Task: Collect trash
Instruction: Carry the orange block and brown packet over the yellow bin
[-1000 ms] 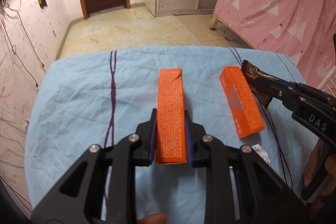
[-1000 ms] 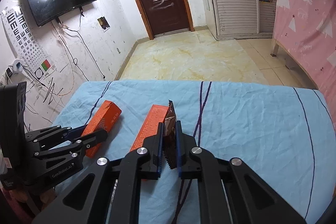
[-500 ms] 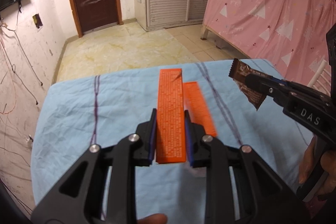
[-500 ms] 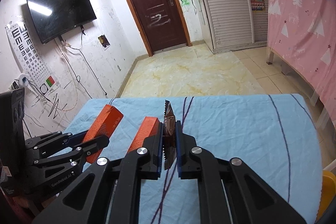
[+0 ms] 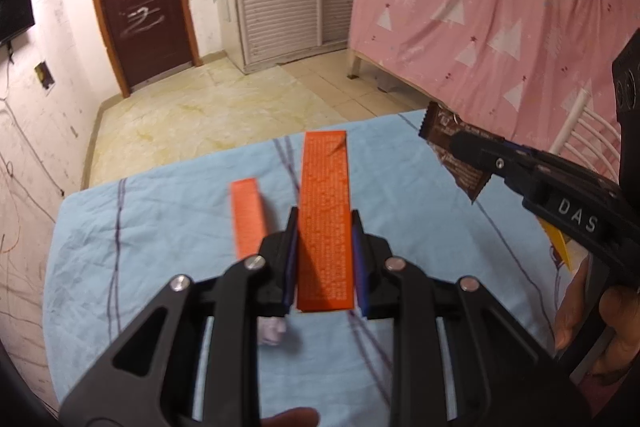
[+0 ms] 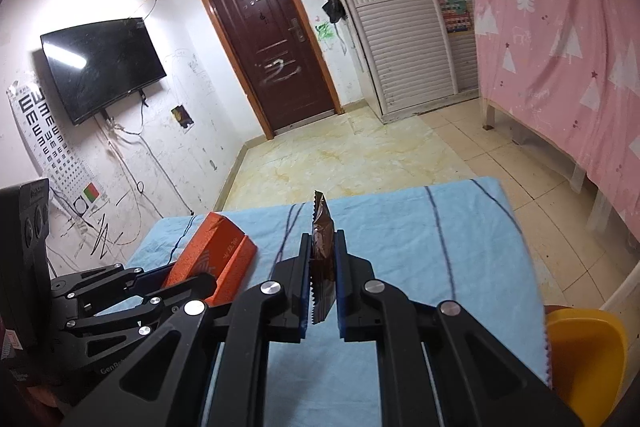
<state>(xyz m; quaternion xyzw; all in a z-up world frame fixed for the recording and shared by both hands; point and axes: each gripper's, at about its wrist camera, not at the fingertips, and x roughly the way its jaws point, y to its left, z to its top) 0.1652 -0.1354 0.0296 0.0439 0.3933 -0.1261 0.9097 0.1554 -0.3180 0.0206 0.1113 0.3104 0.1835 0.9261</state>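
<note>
Left tongs: I have my left gripper [image 5: 325, 251] pinching a long orange box [image 5: 326, 223]; both blue pads press its long sides, and it sticks out forward past the fingertips, lifted clear of the cloth.
Left tongs, seen from the right camera: the left gripper [image 6: 176, 277] sits low to the left of my right tongs, the orange box [image 6: 204, 253] angled up out of it.
Right tongs: my right gripper [image 6: 322, 267] is pressed together on a brown snack wrapper [image 6: 322, 247]; the wrapper stands on edge between the pads, its crimped top poking up beyond the tips.
Right tongs, seen from the left camera: the right gripper [image 5: 464, 147] reaches in from the right, ahead of and above my left tongs, with the brown snack wrapper [image 5: 452, 151] hanging across its tip.
Second box: another orange box [image 5: 248, 219] lies flat on the cloth just left of my left tongs, blurred.
Scrap: a small pale crumpled piece [image 5: 272, 331] lies on the cloth under the left tongs' left finger; I cannot tell what it is.
Surface: a light blue cloth [image 5: 160, 247] with dark stripes covers the table below both tongs.
Right of right tongs: a yellow container's rim [image 6: 584, 339] shows off the table edge.
Hand: fingers [image 5: 576, 311] wrap the right gripper's handle.
</note>
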